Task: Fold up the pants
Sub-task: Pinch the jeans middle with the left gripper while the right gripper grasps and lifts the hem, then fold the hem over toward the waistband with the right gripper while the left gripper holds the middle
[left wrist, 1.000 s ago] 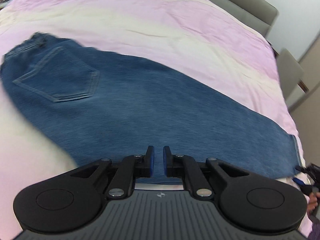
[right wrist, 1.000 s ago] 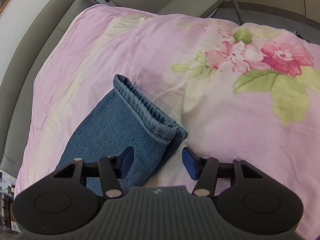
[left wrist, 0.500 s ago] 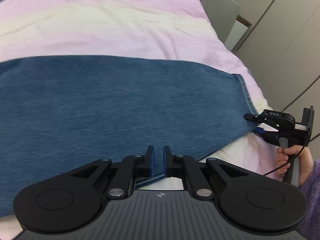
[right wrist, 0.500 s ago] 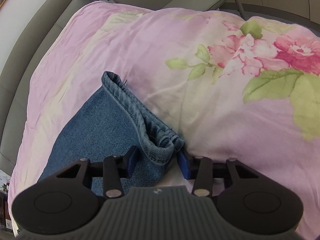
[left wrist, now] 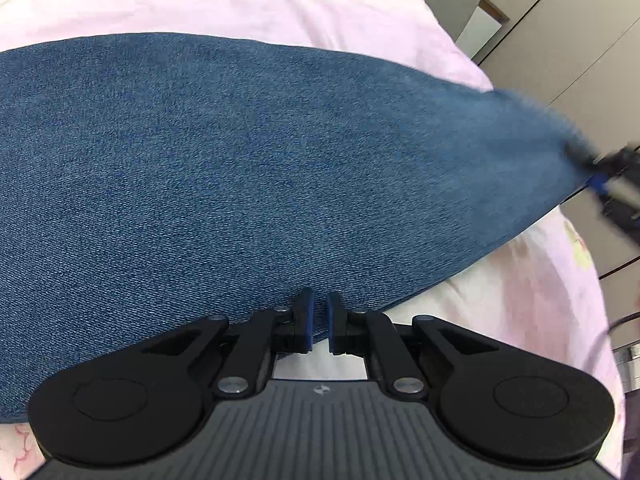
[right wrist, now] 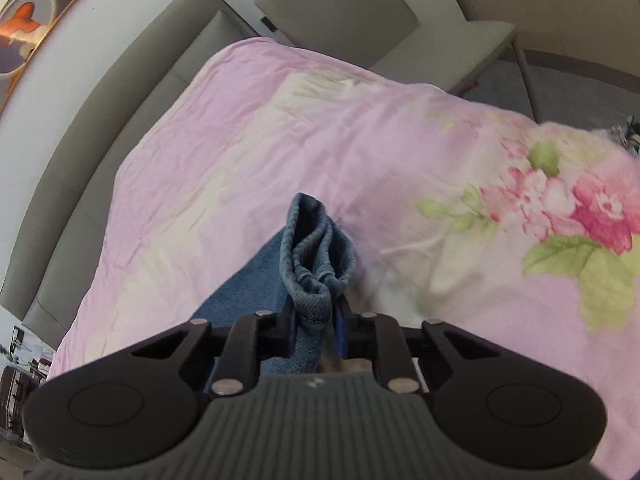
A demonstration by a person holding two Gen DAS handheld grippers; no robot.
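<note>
The pants (left wrist: pixel 224 184), blue denim, lie stretched across a bed, their cloth smooth and taut in the left wrist view and narrowing toward the leg end at the right, where the picture blurs. There the right gripper (left wrist: pixel 600 184) shows as a dark smear at the hem. In the right wrist view the hem (right wrist: pixel 318 256) is bunched into thick folds with a stitched edge, raised clear of the bedspread (right wrist: pixel 248 148); the right gripper's fingers (right wrist: pixel 340 328) have just been closing and are clamped on that bunched hem. The left gripper (left wrist: pixel 318 322) sits at the near long edge of the leg, fingers drawn close together with the denim edge running between them; whether the pads actually pinch it I cannot tell. The pink floral bedspread lies bare beyond the denim and to the right of the hem. A grey padded headboard (right wrist: pixel 132 92) borders the bed on its left, and a grey chair (right wrist: pixel 360 16) stands past the far corner.
</note>
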